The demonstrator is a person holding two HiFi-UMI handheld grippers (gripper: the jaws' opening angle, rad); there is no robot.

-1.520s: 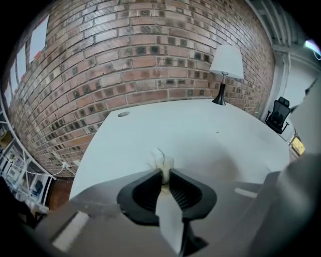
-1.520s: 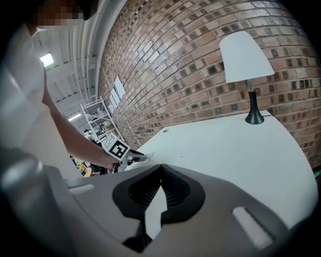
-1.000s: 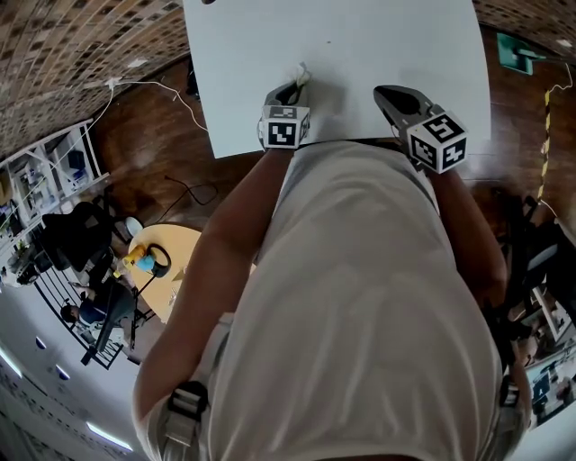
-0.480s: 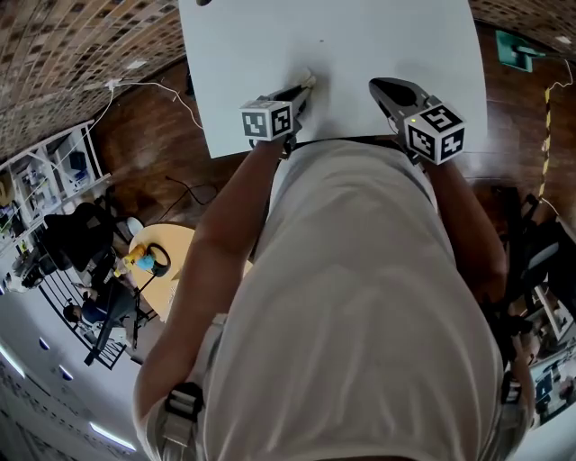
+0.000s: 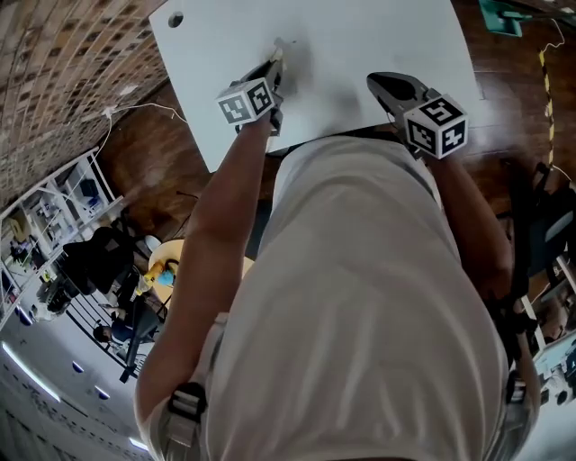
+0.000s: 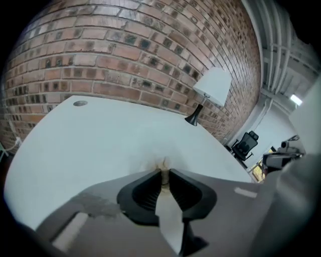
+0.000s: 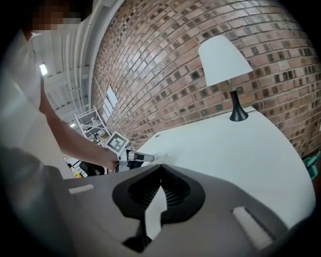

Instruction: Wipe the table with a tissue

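Observation:
The white table [image 5: 360, 36] fills the top of the head view. My left gripper [image 5: 275, 59] reaches over its near left part, pointing down, shut on a small crumpled white tissue [image 5: 282, 45]. In the left gripper view the tissue [image 6: 161, 163] sticks out just past the closed jaws of the left gripper [image 6: 163, 173] and touches the table [image 6: 100, 135]. My right gripper [image 5: 382, 83] hovers over the near right edge. In its own view the right gripper [image 7: 160, 168] has its jaws together with nothing between them, and the left gripper [image 7: 135, 157] shows beyond.
A black-stemmed lamp with a white shade [image 6: 210, 90] stands at the table's far corner against a brick wall. A round cable hole [image 5: 175, 19] marks the left corner. An office chair [image 6: 246, 144] stands beyond the table. Wooden floor and a cable [image 5: 153, 90] lie left.
My left gripper has carried the tissue leftward and farther across the table, rolling as it went. The right gripper has shifted only slightly along the near edge.

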